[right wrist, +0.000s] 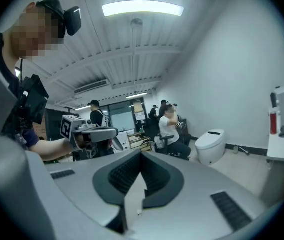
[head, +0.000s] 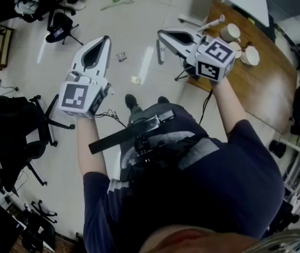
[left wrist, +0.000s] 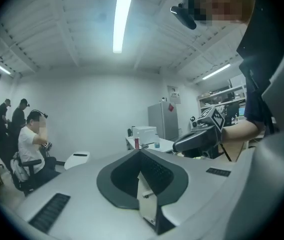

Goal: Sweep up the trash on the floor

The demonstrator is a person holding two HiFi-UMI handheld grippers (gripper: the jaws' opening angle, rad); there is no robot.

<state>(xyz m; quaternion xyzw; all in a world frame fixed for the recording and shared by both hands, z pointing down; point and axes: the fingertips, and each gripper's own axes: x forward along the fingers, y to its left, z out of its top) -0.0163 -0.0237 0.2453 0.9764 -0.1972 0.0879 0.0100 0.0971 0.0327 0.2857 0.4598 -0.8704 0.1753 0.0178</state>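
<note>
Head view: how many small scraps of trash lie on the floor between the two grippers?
2. A crumpled grey scrap lies farther out; a pale yellowish scrap lies nearer the shoes. Others may be hidden from this camera.

Trash on floor ahead; table right, cups on it.

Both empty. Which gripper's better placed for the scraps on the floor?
Left, probably. In the head view the left gripper shows right beside the grey scrap; the right gripper shows farther off. Both are shut and empty.
</note>
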